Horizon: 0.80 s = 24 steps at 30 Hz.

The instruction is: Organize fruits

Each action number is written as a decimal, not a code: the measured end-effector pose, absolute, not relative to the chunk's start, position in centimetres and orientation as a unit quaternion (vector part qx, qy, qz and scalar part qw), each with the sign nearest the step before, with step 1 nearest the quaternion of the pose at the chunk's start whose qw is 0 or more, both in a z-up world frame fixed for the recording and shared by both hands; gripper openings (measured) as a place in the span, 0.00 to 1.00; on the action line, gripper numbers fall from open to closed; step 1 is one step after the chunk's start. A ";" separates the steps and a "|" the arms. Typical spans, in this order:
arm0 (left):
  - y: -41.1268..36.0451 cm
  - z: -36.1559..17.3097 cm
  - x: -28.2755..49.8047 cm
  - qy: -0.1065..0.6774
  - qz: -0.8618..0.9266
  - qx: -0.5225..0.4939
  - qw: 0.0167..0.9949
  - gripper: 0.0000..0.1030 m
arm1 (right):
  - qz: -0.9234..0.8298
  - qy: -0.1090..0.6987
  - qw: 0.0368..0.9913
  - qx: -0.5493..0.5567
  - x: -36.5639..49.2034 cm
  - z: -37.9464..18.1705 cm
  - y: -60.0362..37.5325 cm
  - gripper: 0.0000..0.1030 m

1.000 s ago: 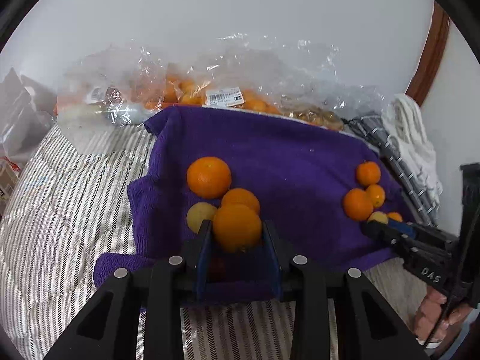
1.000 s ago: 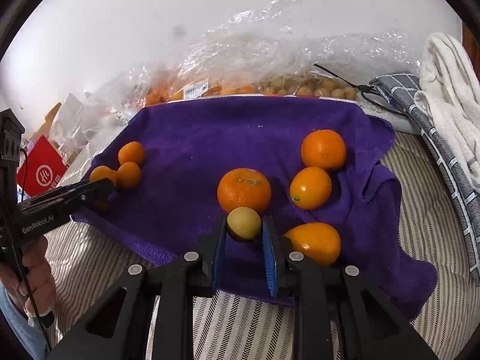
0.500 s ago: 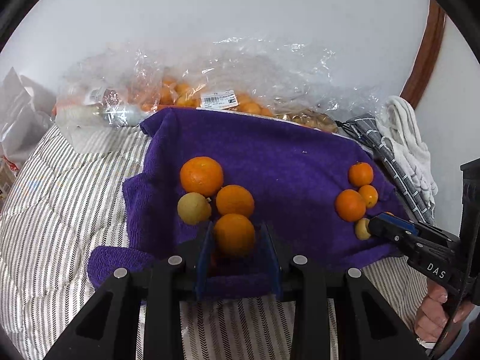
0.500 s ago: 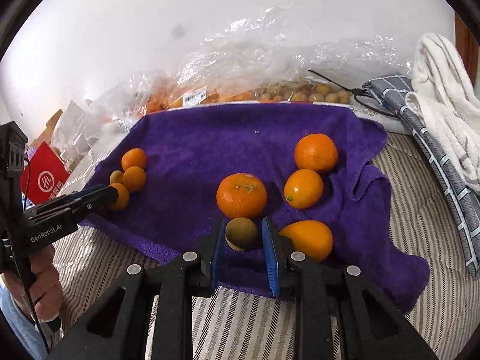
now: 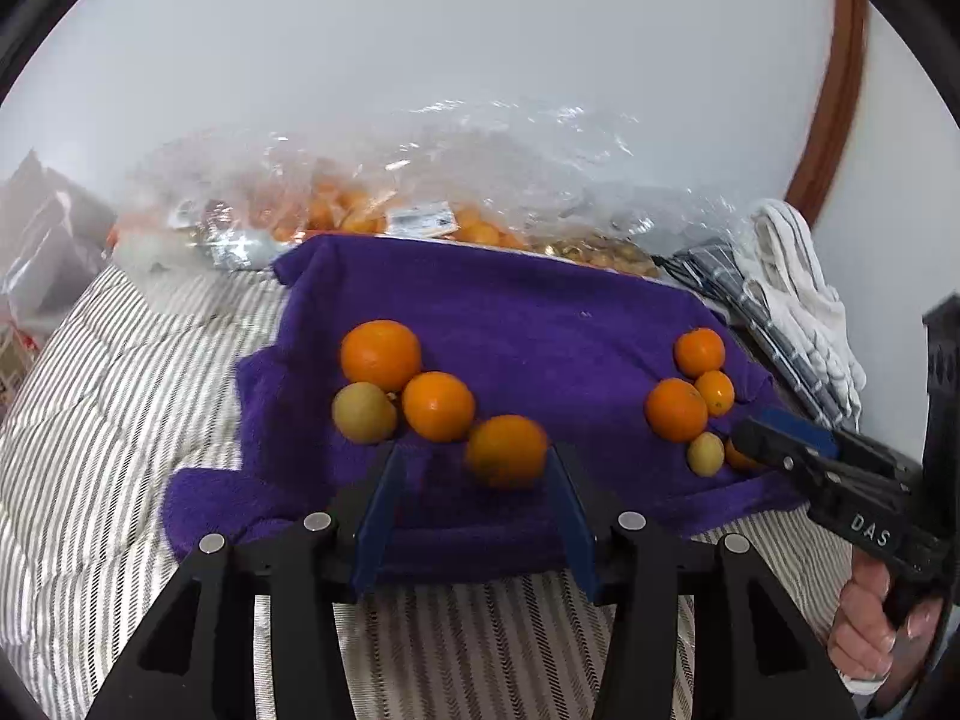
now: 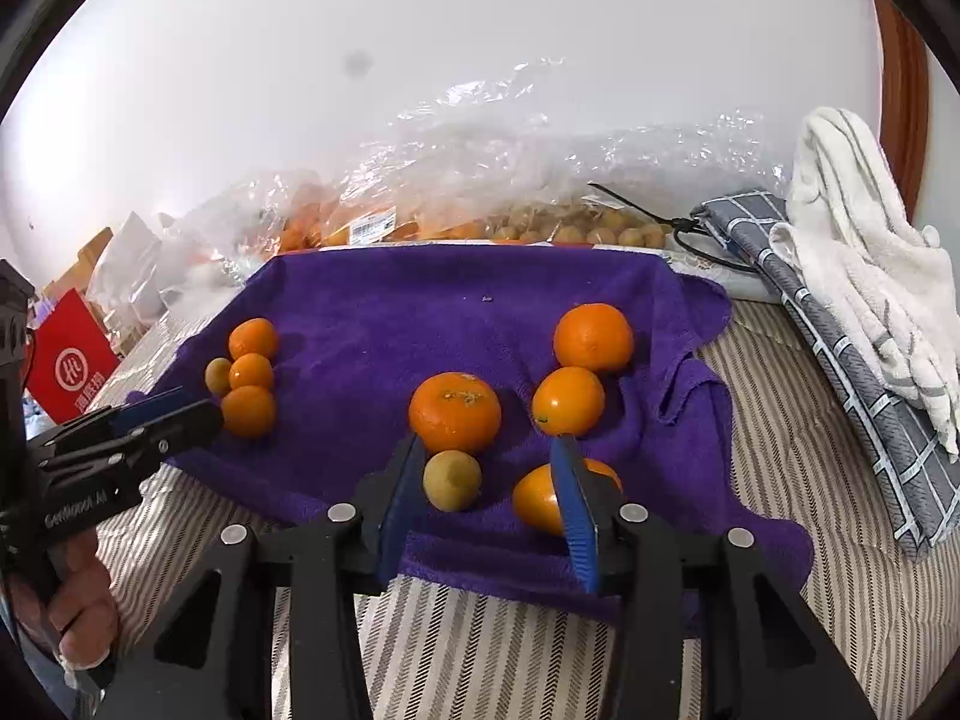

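Striped quilted bed (image 5: 120, 420) under a nubby purple towel (image 5: 510, 324); both tools opening. Left tool (image 5: 474, 504): a blurred orange (image 5: 507, 450) sits loose between the jaws. Right tool (image 6: 486, 498): small dull-yellow fruit (image 6: 452, 480) released likewise. Best to back straight out; round, smooth fruit rolls readily on soft pile.

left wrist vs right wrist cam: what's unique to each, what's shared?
Left wrist only: DAS lettering on the right tool, whose jaws are opening around a small yellow-green round fruit. Right wrist only: GenRobot lettering on the left tool, jaws opening around a round orange fruit. Both: purple terry towel, clear plastic fruit bags, white cotton towel.
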<state>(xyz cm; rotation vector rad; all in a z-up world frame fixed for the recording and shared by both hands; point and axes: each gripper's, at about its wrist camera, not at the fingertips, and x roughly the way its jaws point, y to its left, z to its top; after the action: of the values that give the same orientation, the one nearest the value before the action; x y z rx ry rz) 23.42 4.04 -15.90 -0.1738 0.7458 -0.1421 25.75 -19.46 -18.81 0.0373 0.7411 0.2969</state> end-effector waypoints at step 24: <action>3.5 -6.9 8.9 0.301 -0.014 -0.038 0.953 0.80 | 0.039 0.332 0.942 0.023 9.5 -10.3 -24.1 0.80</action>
<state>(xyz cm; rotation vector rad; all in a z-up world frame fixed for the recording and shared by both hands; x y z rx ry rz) 8.93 3.53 -6.85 -0.0775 0.6116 -0.0280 9.50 -24.09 -10.27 0.0472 0.6773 0.0794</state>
